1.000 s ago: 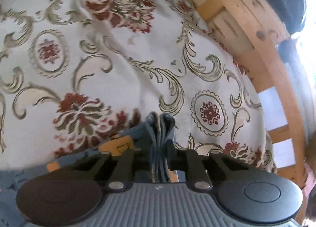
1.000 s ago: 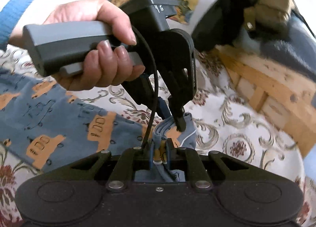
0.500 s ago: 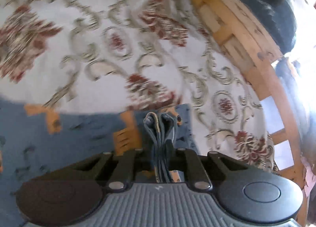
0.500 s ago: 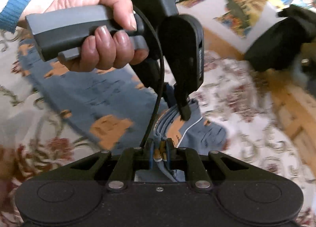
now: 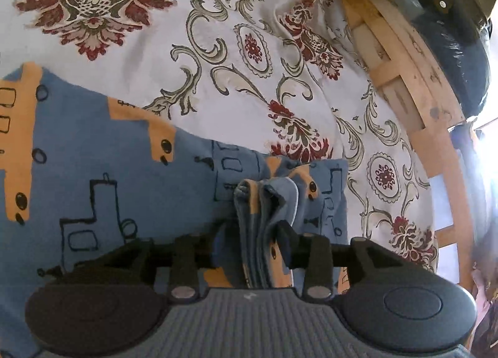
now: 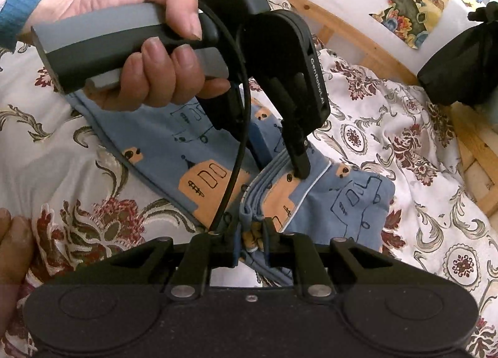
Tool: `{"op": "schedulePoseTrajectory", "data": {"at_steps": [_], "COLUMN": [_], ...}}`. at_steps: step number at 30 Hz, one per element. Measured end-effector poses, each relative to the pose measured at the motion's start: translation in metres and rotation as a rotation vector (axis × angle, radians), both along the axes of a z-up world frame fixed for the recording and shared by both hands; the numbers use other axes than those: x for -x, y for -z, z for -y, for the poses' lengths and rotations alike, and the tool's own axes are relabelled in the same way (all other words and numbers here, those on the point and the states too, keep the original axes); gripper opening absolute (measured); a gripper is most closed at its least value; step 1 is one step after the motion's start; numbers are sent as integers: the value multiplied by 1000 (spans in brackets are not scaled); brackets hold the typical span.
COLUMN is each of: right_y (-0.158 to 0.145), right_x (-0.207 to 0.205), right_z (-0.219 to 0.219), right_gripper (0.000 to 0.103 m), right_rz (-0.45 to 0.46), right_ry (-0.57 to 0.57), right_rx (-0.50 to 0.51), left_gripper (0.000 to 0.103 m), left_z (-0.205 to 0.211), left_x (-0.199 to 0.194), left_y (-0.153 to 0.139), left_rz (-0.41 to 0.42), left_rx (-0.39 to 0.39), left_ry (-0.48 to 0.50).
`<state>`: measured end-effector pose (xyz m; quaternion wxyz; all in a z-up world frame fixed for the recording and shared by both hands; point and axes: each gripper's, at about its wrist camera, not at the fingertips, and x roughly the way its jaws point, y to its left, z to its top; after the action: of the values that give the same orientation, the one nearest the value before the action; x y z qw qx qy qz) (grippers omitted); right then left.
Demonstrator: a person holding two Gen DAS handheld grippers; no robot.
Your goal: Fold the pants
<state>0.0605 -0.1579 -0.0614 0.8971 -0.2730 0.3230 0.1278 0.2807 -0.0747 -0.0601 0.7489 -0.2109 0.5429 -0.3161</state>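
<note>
Between the closed fingers of the right gripper (image 6: 251, 235), a bunched edge of the blue pants (image 6: 358, 199) is pinched, and just beyond it the left gripper (image 6: 300, 168), held in a hand (image 6: 146, 47), clamps the same stack of folded layers. Past both tools the pants lie spread on a flowered bedspread (image 5: 218, 56), with a wooden bed frame (image 5: 404, 78) along the far edge.

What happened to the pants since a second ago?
Both hand-held grippers carried the bunched end of the pants over the rest, so far more blue cloth now lies under the left hand-held gripper. Nothing was let go: the left and the right hand-held gripper stay shut on the pants. The floral bedspread stayed put.
</note>
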Motion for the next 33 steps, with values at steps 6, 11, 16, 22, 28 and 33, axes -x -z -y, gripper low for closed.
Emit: {"op": "schedulePoseTrajectory", "data": {"at_steps": [6,11,16,22,28,33], "right_y": [-3,-9,-16,-16,-16,-20], "right_x": [-5,-5,-3,-10,-13,-16], "right_z": [7,7,-4,-21,-49,-72], "right_gripper": [13,12,12,12,12,12], "right_rz": [-11,-6,5,-13,-30,-38], "right_ry": [20,6,-43,-106,-171,-207], "right_rx": [-56,-79,-94,-116,-140,-169], "left_gripper": [15,12,12,12,12,12], "left_z": [4,-2,-17,-52,-89,-116], "left_x": [3,8,14,21,26,30], "left_y": [-3,-14,-24,-25,-23,-27], "left_rz": [19,47,80,86,90,103], "left_rx": [-49,-67,-83,-94,-109,-122], "left_ry": [-14,-11,-25,-57,-108,-144]}}
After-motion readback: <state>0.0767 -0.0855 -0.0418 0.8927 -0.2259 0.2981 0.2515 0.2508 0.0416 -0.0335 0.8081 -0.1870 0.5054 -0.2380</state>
